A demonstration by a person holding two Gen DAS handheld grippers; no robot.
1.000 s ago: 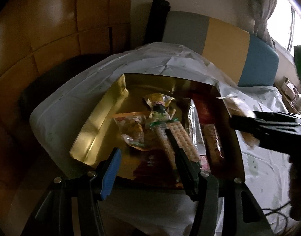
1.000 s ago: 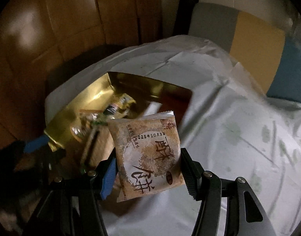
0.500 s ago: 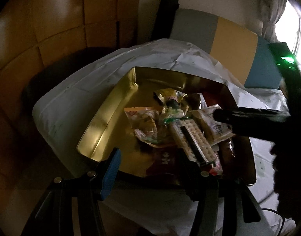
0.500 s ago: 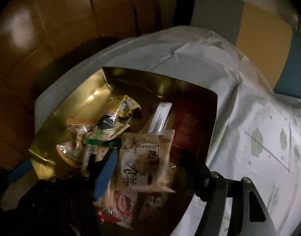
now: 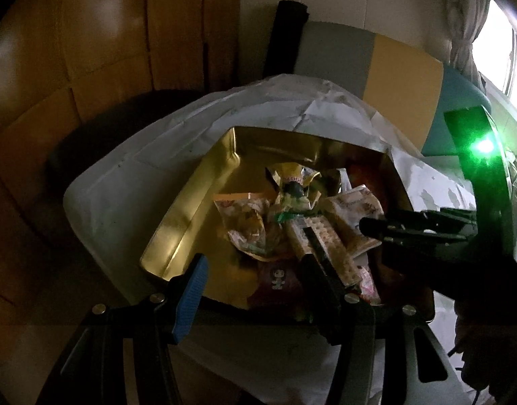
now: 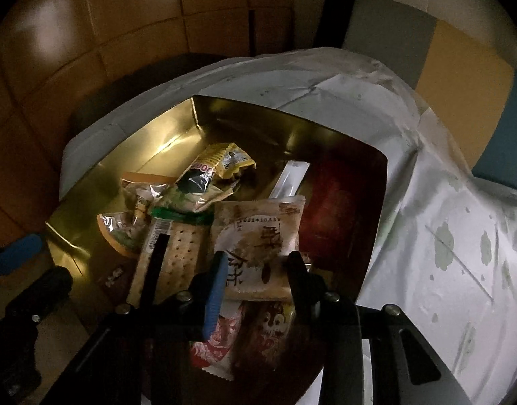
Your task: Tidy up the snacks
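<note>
A gold tray point(image 5: 177, 236) point(image 6: 150, 141) on the white-covered table holds several snack packets. A beige packet with dark lettering point(image 6: 258, 233) point(image 5: 352, 202) lies flat on the pile, beside a cracker pack point(image 6: 184, 253) point(image 5: 322, 239). My right gripper point(image 6: 256, 270) point(image 5: 366, 227) hangs just over the beige packet's near end. Its jaws are closing with that end between the tips, and the pads do not visibly press it. My left gripper point(image 5: 258, 270) stands open over the tray's near edge, its black finger point(image 5: 312, 253) above the crackers, nothing gripped.
Also in the tray are a yellow crumpled packet point(image 6: 221, 162), a clear orange-edged packet point(image 5: 245, 222), a dark red one point(image 6: 336, 209) and a squirrel-printed one point(image 6: 275, 324). White cloth point(image 6: 443, 236) spreads to the right. A grey, yellow and blue seat back point(image 5: 403, 81) stands behind.
The right gripper came down over the tray with the beige packet, spread its jaws and left the packet lying on the pile, then narrowed them. The left gripper has hardly moved.
</note>
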